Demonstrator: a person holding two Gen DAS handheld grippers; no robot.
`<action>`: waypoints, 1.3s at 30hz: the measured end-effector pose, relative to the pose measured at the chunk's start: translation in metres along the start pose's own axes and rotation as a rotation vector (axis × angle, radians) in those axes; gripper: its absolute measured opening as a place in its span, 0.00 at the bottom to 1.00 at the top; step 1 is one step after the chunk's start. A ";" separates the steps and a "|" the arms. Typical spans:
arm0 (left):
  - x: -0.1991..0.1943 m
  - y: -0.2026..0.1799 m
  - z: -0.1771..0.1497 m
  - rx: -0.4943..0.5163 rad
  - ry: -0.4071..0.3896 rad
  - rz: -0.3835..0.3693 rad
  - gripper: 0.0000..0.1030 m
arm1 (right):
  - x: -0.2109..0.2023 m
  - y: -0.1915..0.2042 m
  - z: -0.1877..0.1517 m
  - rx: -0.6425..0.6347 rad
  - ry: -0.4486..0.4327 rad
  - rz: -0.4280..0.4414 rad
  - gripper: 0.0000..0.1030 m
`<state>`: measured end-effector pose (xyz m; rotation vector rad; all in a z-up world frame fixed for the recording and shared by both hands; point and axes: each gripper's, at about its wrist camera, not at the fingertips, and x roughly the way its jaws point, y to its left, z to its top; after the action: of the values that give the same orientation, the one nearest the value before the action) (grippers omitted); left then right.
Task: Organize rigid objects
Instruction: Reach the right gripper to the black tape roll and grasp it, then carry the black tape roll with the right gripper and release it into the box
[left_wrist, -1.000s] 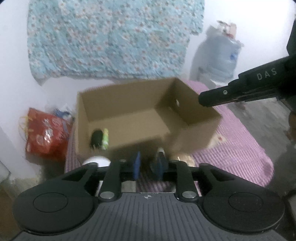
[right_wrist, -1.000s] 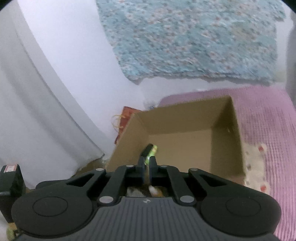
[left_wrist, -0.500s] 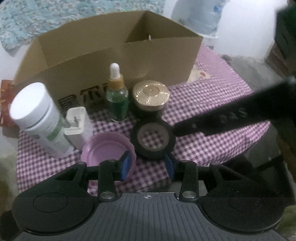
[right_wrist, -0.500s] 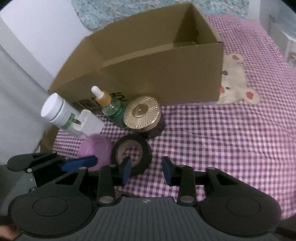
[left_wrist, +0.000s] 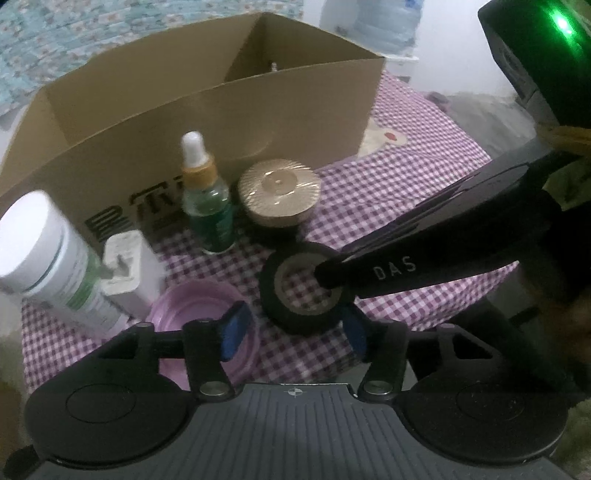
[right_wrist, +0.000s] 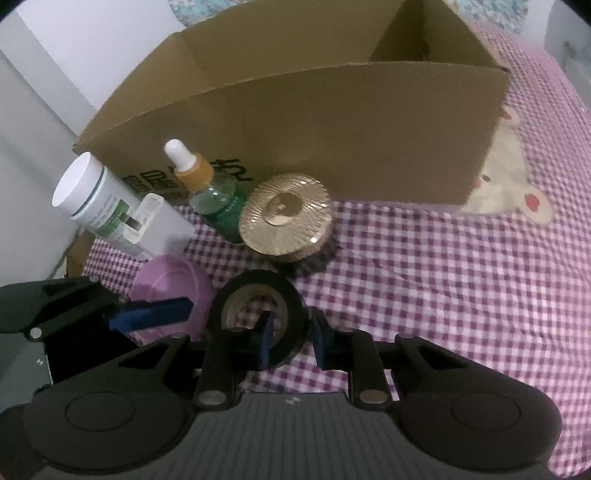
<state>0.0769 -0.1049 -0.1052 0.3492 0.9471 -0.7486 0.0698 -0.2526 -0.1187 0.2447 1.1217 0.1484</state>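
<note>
Right wrist: right tool (right_wrist: 290, 341) straddling tape roll (right_wrist: 258, 314) wall.

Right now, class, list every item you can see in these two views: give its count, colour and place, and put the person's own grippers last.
cardboard box: 1, brown, open-topped, behind the small items
checked cloth: 1, purple and white, under everything
white bottle: 1, white with green label, far left
charger plug: 1, white, beside the white bottle
dropper bottle: 1, green, white tip, before the box
gold-lidded jar: 1, gold, centre
pink lid: 1, pink, front left
tape roll: 1, black, front centre
left gripper: open, near the tape roll
right gripper: open, one finger inside the roll
</note>
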 end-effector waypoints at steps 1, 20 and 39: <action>0.002 -0.001 0.001 0.012 0.001 -0.005 0.59 | -0.002 -0.003 -0.001 0.006 0.002 -0.002 0.22; 0.016 -0.035 0.019 0.192 0.042 -0.021 0.67 | -0.030 -0.046 -0.015 0.099 -0.022 0.041 0.22; 0.036 -0.065 0.032 0.261 0.078 -0.066 0.67 | -0.043 -0.075 -0.028 0.166 -0.044 0.035 0.21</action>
<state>0.0636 -0.1841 -0.1145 0.5807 0.9389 -0.9274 0.0262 -0.3321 -0.1129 0.4139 1.0877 0.0801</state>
